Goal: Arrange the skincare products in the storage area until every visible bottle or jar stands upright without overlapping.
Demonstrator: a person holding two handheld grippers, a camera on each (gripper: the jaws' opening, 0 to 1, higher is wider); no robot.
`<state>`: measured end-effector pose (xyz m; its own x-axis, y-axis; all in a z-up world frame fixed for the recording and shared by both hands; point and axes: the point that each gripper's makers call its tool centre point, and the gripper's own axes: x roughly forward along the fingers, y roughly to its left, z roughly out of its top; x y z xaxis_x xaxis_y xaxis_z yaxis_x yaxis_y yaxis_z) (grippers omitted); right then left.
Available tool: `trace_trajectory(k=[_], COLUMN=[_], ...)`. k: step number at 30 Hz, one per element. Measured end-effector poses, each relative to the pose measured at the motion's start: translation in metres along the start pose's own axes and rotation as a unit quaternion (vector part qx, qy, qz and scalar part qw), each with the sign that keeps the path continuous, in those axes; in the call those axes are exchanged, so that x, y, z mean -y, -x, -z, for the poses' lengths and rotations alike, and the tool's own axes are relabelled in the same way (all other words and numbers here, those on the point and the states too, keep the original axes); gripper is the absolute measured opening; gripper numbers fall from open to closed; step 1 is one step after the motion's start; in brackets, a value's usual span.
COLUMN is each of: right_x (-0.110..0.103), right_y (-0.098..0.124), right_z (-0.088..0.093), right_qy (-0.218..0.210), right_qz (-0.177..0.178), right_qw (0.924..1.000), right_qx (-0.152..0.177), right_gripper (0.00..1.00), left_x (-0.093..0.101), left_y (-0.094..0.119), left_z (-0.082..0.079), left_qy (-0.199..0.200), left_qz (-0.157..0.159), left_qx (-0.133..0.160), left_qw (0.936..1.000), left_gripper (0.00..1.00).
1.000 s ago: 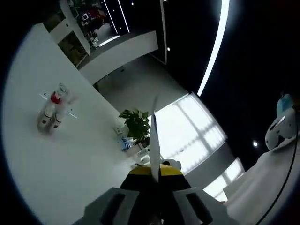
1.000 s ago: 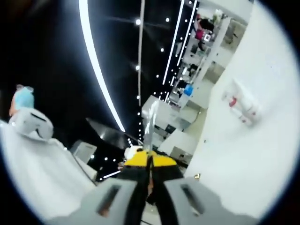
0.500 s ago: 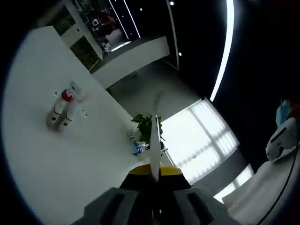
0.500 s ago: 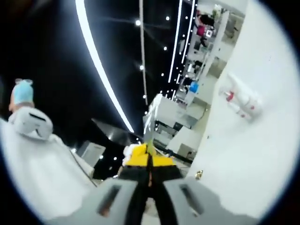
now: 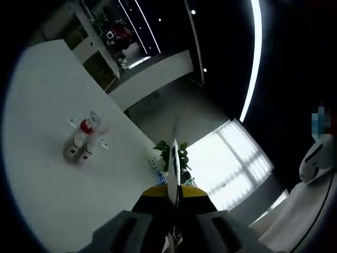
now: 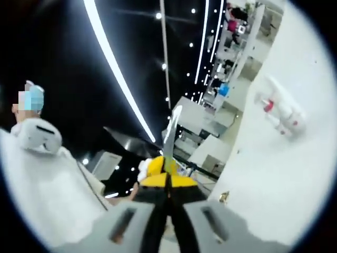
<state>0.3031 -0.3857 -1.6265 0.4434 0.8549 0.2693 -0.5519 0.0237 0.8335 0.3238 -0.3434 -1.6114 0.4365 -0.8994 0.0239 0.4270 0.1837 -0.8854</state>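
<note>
In the left gripper view, the left gripper [image 5: 174, 174] rises from the lower edge with its fingers pressed together, forming a single thin blade with nothing held between them. Beyond it the white worktop [image 5: 47, 174] spreads across the left side of the view, which is strongly tilted. On that worktop, well apart from the gripper, stands a tight cluster of skincare bottles [image 5: 81, 142]: two pale bottles side by side and touching, one with a red cap [image 5: 86, 126], and a clear-topped item just behind them (the cluster is too small to tell whether every piece is upright or whether one leans on another). Farther off, past the worktop edge, a green potted plant [image 5: 174, 153] sits before a bright window [image 5: 231, 168], and a curved ceiling light strip [image 5: 251, 58] runs overhead. In the right gripper view, the right gripper [image 6: 169, 153] likewise shows its fingers closed on each other, empty, above a yellow and black body. To its left a person's white sleeve [image 6: 47, 190] occupies the near field. The same worktop [image 6: 274, 200] lies along the right side, carrying the bottle cluster [image 6: 281, 110] well clear of the gripper, its red cap [image 6: 269, 105] again distinguishable. In the distance stand display shelves [image 6: 231, 42] beneath long ceiling light strips [image 6: 121, 84].
</note>
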Motion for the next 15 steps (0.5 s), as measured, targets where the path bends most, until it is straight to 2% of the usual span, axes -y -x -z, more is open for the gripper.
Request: trace_trajectory(k=[2,5,7,9,15], right_x=[0.0,-0.004,-0.005,-0.002,0.002], right_y=[-0.01,-0.026,-0.036,-0.044,-0.056], right_z=[-0.003,-0.005,-0.001,0.006,0.003], right_qy=[-0.002,0.004,0.013,0.028,0.027], right_qz=[0.001,0.002,0.006,0.018,0.041], right_qw=[1.0,1.0,0.9997,0.9984,0.998], right_qx=[0.004,-0.001,-0.019,-0.046,-0.04], right_gripper=[0.0,0.0,0.0,0.0,0.0], left_x=[-0.002,-0.004,-0.005,-0.006,-0.014], left_y=[0.003,0.006,0.007,0.009,0.016], left_z=[-0.015,-0.026,-0.033,-0.036,-0.046], left_qy=[0.001,0.009,0.01,0.018,0.017], left_qz=[0.007,0.027,0.035,0.043,0.051], left_qx=[0.001,-0.008,-0.009,-0.011,0.005], left_qw=[1.0,0.9996,0.9993,0.9988,0.9985], left_gripper=[0.09,0.14,0.13,0.05,0.02])
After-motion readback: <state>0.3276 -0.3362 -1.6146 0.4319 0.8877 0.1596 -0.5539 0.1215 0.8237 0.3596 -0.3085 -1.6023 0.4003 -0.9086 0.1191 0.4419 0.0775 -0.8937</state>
